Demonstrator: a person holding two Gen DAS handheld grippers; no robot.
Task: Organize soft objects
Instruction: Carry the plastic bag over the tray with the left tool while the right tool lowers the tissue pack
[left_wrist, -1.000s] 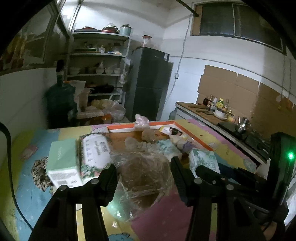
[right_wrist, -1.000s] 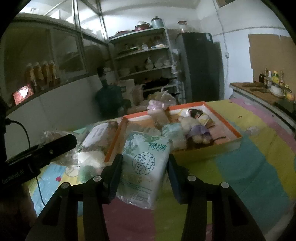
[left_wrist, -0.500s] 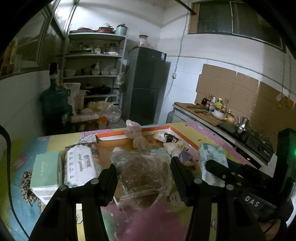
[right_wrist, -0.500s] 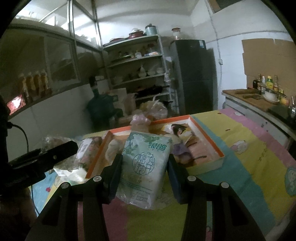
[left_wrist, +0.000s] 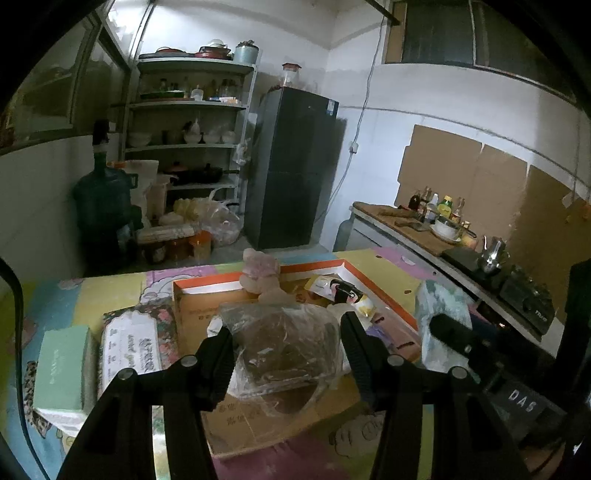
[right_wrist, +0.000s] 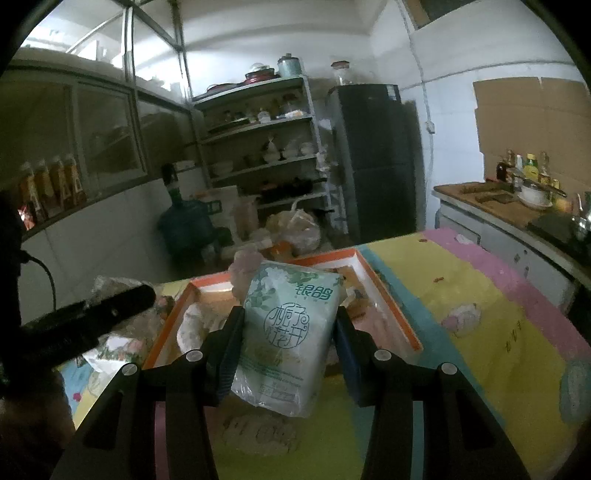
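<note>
My left gripper (left_wrist: 288, 332) is shut on a clear plastic bag with a brown soft thing inside (left_wrist: 284, 350) and holds it above the near end of the orange-rimmed box (left_wrist: 384, 291). My right gripper (right_wrist: 290, 328) is shut on a green and white tissue pack (right_wrist: 288, 339) and holds it in the air before the same orange-rimmed box (right_wrist: 402, 325). A pink plush toy (left_wrist: 260, 271) and other soft toys lie in the box. The right gripper with its pack shows at the right of the left wrist view (left_wrist: 439, 332).
A floral tissue pack (left_wrist: 131, 347) and a mint green box (left_wrist: 62, 369) lie on the colourful tablecloth (right_wrist: 480, 317) left of the box. A shelf (left_wrist: 192, 147), a dark fridge (left_wrist: 295, 173), a water jug (left_wrist: 103, 206) and a counter with bottles (left_wrist: 436, 218) stand beyond.
Both grippers have risen and drawn back with their loads still held. The box and table now look lower and farther away in both views.
</note>
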